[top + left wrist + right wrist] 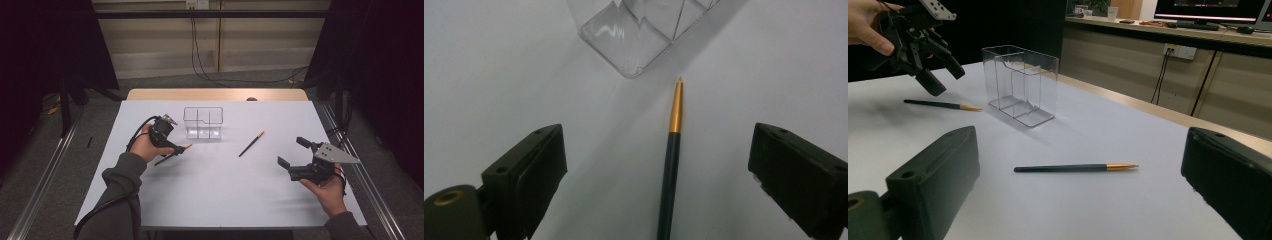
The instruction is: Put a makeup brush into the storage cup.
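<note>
Pens are the business here: two dark ones with gold tips lie flat on the white desk [215,200], and a clear divided holder [203,123] stands upright toward twelve o'clock from the desk's middle. The near pen [672,150] lies just beside the holder, at about seven o'clock from it, its gold tip pointing at the holder's corner without touching it. The left tool [176,148] hangs over this pen with its jaws spread wide, one on each side of the shaft, neither pad touching it. The second pen [251,143] lies apart, at roughly four o'clock from the holder. The right tool [292,152], at four o'clock on the desk, is also spread and holds nothing.

The step in hand looks like the approach to picking up the near pen. The next move likely calls for lowering the left tool until its pads flank the shaft, then pinching it squarely, since a thin round pen may roll aside.
</note>
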### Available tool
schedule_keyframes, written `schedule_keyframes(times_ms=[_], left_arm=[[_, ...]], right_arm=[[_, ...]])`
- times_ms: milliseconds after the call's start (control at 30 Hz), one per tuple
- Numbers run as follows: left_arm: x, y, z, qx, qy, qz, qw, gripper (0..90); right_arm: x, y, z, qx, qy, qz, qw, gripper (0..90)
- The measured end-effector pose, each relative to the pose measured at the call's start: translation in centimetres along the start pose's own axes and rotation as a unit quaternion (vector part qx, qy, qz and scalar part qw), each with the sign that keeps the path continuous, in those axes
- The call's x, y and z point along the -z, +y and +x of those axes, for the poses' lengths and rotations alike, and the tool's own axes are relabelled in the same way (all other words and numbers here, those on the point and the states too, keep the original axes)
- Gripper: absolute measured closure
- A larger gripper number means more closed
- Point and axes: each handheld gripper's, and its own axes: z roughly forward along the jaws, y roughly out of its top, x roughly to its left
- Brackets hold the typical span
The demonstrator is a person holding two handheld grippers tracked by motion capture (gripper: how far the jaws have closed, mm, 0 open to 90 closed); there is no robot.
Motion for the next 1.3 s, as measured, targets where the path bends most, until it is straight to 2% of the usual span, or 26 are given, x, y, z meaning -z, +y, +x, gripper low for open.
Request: schedule_keyframes(times_ms=[167,200,300,433,500,533,567,633,700,800,867,900,933,967,1000,1067,1167,1300], left_arm=[[-0.1,0.3,0.1,-0.004,0.004,0.011,0.9999,10.3],[-0.2,0.3,-0.1,0.01,0.006,0.006,0.9999,10.6],[-0.1,0.4,0.1,-0.003,0.007,0.015,0.9999,11.6],[-0.1,0.5,0.1,-0.003,0.005,0.026,0.9996,13.1],[-0.3,0.5,0.0,0.009,0.006,0.02,0.9997,14.2],[-0.1,0.5,0.1,-0.005,0.004,0.032,0.9995,15.1],[-0.3,0.5,0.0,0.006,0.003,0.024,0.9997,15.7],[-0.3,0.5,0.0,0.004,0.0,0.025,0.9997,16.9],[-0.3,0.6,0.1,-0.009,0.002,0.031,0.9995,19.0],[-0.4,0.7,0.0,-0.011,-0.005,0.032,0.9994,22.4],[-0.4,0.9,0.0,-0.021,-0.006,0.044,0.9988,24.1],[-0.5,0.9,-0.1,-0.016,-0.007,0.044,0.9989,25.4],[-0.5,0.9,-0.1,-0.022,-0.008,0.048,0.9986,26.1],[-0.6,0.9,-0.3,-0.014,-0.008,0.043,0.9989,27.3],[-0.6,0.9,-0.2,-0.028,-0.01,0.055,0.9981,28.3],[-0.7,1.0,-0.2,-0.035,-0.015,0.055,0.9977,31.6],[-0.9,0.9,-0.3,-0.027,-0.02,0.056,0.9979,36.0],[-1.1,0.9,-0.3,-0.035,-0.025,0.064,0.997,40.2]], right_arm=[[-0.1,0.0,0.0,-0.001,-0.001,0.0,1.0,1.6],[-0.1,0.0,0.0,0.001,0.0,0.001,1.0,1.6],[-0.1,0.0,0.0,0.0,-0.001,0.001,1.0,1.6],[-0.1,0.0,0.1,-0.002,0.001,0.002,1.0,1.6],[-0.1,0.0,0.1,-0.003,0.003,0.0,1.0,1.5],[-0.1,0.0,0.1,-0.002,0.002,0.001,1.0,1.6],[-0.1,0.0,0.1,0.0,0.001,0.0,1.0,1.6],[-0.1,0.0,0.1,0.0,0.002,0.0,1.0,1.5],[-0.1,0.0,0.1,-0.002,0.002,0.0,1.0,1.6],[-0.1,0.0,0.0,-0.002,0.004,-0.002,1.0,1.6],[-0.1,0.0,0.0,0.0,0.005,0.0,1.0,1.5],[-0.1,0.0,0.0,-0.002,0.002,-0.002,1.0,1.5],[-0.1,0.0,0.0,0.0,0.003,0.0,1.0,1.6],[-0.1,0.0,0.0,-0.002,0.002,-0.001,1.0,1.6],[-0.1,0.0,0.0,-0.003,0.001,0.0,1.0,1.6],[-0.1,0.0,0.0,-0.001,0.001,0.0,1.0,1.6],[-0.1,0.0,0.0,-0.003,0.001,-0.002,1.0,1.6],[-0.1,0.0,0.0,-0.001,0.001,-0.001,1.0,1.6]])
